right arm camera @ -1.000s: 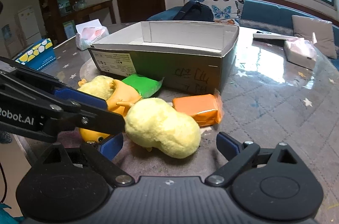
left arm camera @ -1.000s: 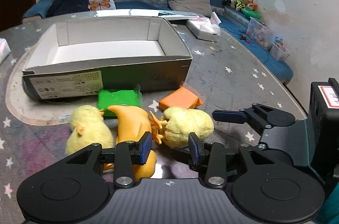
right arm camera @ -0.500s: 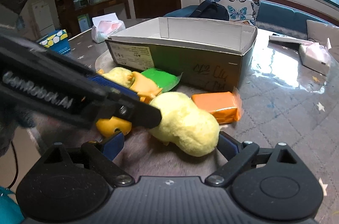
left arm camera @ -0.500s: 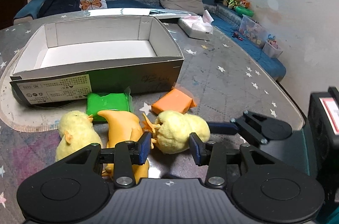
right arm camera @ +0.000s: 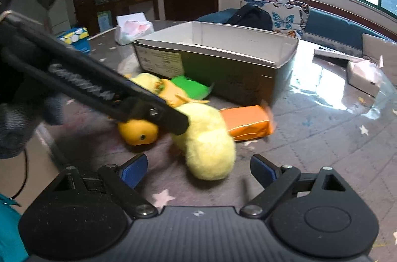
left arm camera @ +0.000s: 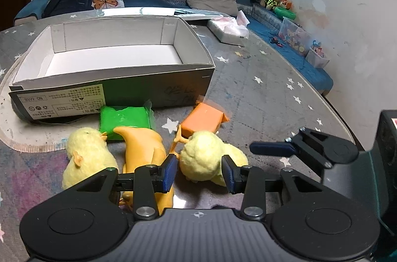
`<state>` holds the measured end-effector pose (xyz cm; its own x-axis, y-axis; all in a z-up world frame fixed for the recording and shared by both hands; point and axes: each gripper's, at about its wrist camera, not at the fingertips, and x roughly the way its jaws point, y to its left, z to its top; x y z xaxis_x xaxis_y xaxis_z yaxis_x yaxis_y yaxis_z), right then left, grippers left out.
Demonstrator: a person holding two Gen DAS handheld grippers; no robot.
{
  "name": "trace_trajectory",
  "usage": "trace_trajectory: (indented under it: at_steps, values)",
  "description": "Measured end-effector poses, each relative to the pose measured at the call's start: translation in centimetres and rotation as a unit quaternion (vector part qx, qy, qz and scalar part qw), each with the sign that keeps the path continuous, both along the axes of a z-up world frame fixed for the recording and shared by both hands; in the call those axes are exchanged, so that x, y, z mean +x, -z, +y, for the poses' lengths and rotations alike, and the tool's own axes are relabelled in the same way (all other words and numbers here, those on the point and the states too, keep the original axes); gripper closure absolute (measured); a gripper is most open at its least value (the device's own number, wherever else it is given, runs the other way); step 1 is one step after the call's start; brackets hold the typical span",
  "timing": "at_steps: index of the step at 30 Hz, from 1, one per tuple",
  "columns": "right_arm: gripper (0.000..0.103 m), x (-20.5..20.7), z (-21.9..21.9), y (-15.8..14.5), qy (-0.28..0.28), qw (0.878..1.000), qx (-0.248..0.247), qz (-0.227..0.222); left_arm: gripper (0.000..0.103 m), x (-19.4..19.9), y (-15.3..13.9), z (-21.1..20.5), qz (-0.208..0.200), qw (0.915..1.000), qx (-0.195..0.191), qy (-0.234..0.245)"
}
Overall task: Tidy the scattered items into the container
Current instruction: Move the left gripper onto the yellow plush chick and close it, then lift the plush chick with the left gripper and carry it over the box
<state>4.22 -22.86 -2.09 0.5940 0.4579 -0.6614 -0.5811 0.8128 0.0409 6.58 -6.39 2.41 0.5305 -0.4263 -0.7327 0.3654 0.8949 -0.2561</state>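
The left gripper [left arm camera: 198, 174] is down low on the table [left arm camera: 260, 98], its jaws parted and straddling the plush chick [left arm camera: 206, 160] that lies in front of the box [left arm camera: 111, 85] — blue pads close on either side of the fluffy body, though I can't tell whether they touch it yet. My read: this is the approach to a grasp, and that spread suits a soft, squashy toy that will give under the pads. The right gripper [right arm camera: 198, 171] hangs back with its jaws spread wide and nothing between them, pointing at the same chick from the other side, probably waiting its turn so the two tools don't clash. Everything to be tidied sits bunched just in front of the box's near wall: a second plush chick [left arm camera: 86, 160] to the left, an orange duck [left arm camera: 146, 150] between the two chicks, a green packet [left arm camera: 124, 119] touching the box's foot, an orange packet [left arm camera: 202, 119] by its right corner. The box itself stands open with its white floor bare, so nothing has gone in yet. The near wall is tall — the chick will need a proper lift over the rim, and the duck lying right against it could get dragged along.
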Motion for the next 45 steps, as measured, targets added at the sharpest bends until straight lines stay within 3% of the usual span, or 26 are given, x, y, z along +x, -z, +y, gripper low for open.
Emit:
trace_trajectory:
  at_steps: [8, 18, 25, 32, 45]
  values:
    - [0.021, 0.9, 0.7, 0.2, -0.016, 1.000, 0.006, 0.003, 0.067, 0.9, 0.1, -0.1, 0.007, 0.9999, -0.013, 0.009]
    - [0.025, -1.0, 0.6, -0.4, -0.033, 0.999, 0.011, 0.005, 0.067, 0.9, 0.1, 0.4, 0.013, 0.9996, -0.023, 0.008]
    - [0.027, 0.6, 0.8, -0.4, -0.014, 1.000, 0.011, 0.001, 0.065, 1.0, 0.3, 0.8, 0.034, 0.9988, -0.036, -0.004]
    - [0.042, 1.7, 1.7, 0.2, -0.013, 1.000, 0.006, 0.007, 0.064, 1.7, 0.8, 0.9, 0.052, 0.9976, -0.046, -0.009]
    - [0.055, 2.2, 1.1, 0.4, 0.006, 1.000, 0.011, 0.012, 0.064, 2.8, 1.0, 0.5, 0.057, 0.9972, -0.048, -0.006]
